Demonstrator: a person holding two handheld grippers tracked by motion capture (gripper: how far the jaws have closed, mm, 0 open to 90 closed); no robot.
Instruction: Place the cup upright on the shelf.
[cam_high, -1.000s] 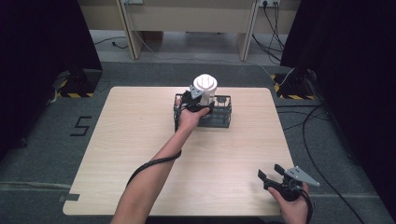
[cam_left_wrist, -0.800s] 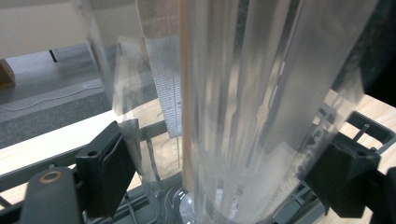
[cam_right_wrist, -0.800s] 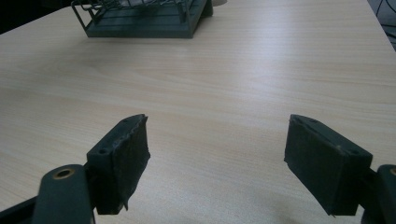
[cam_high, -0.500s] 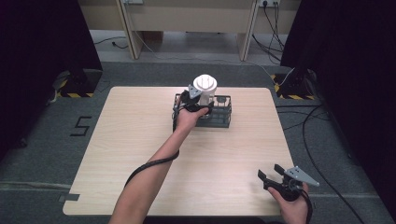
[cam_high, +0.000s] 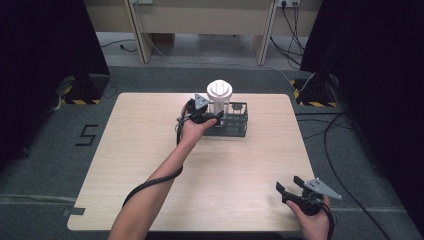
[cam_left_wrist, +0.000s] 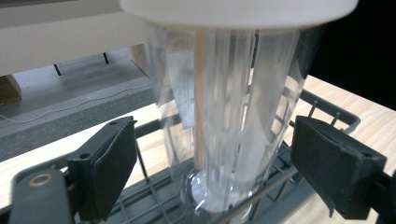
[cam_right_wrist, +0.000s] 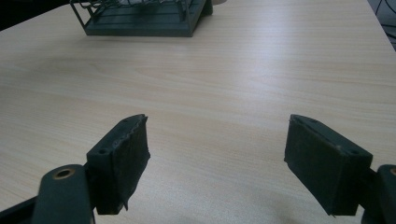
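A clear ribbed container with a white lid stands upright in the left end of a dark wire basket at the table's far middle. My left gripper reaches it from the near left. In the left gripper view the container stands between the jaws of my left gripper, which is open; both pads are clear of its wall. The basket's wires run under it. My right gripper is open and holds nothing, low over the table's front right corner. Ahead of the right gripper lies bare wood, with the basket far off.
The light wooden table spreads wide between the basket and the front edge. A black cable trails along the left forearm. Beyond the table are grey floor, desk legs and dark curtains on both sides.
The left hand has shifted very slightly toward the near side. The container, the basket and the right gripper have kept their places.
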